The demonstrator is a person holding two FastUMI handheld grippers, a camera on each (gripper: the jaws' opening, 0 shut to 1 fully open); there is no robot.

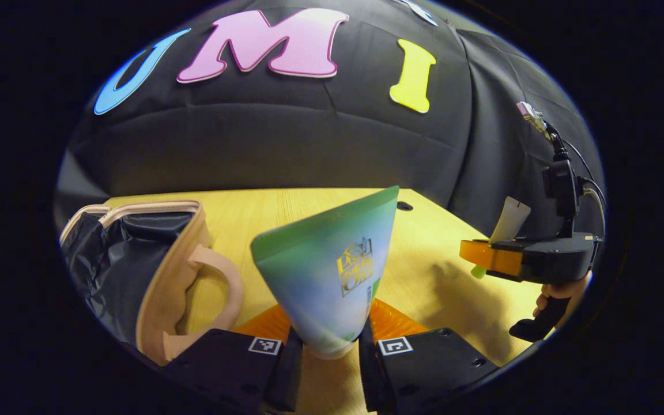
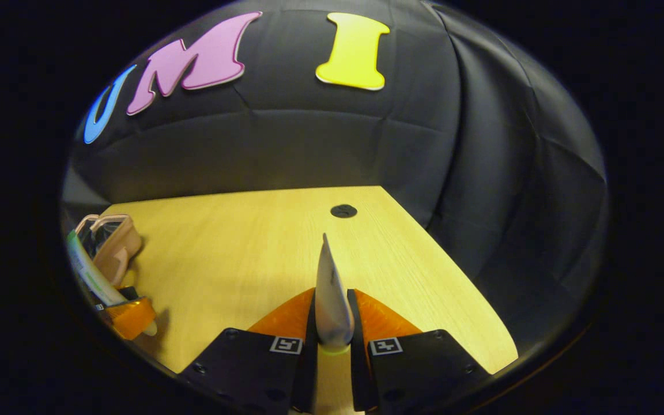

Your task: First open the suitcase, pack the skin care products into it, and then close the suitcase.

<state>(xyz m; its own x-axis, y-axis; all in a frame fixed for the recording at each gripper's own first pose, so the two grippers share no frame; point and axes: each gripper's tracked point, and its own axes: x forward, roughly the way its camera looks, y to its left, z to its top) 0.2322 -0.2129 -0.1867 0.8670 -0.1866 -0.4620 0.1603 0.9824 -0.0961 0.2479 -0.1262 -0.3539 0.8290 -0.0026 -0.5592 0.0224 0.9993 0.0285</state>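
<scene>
Two grippers are each clamped on a skin care tube above a yellow wooden table.

Left gripper view, near to far. At 6 o'clock the left gripper (image 1: 329, 354) has both fingers pressed against the lower end of a green-and-blue tube (image 1: 332, 271), which stands up and fans out toward its flat crimped edge at 12 o'clock of the gripper. At 9 o'clock, just beside the left finger, stands the suitcase (image 1: 165, 271): a beige shell with a beige handle facing the camera, its lid raised and a dark lining visible inside. At 3 o'clock, well apart, the right gripper (image 1: 490, 259) is seen side-on, with a hand (image 1: 559, 294) on its grip, holding a white tube (image 1: 509, 222) that rises above its fingers. Between them lies the bare table (image 1: 424, 259).

Right gripper view, near to far. At 6 o'clock the right gripper (image 2: 332, 340) is closed on the white tube (image 2: 329, 300), seen edge-on as a narrow blade pointing to 12 o'clock. At 9 o'clock, farther off, the left gripper (image 2: 133, 317) carries the green-and-blue tube (image 2: 90, 274), and the suitcase (image 2: 114, 245) stands just behind it, lid open. Beyond, at 12 o'clock, a small dark round spot (image 2: 343, 211) sits in the table (image 2: 240, 248) near its far edge.
</scene>
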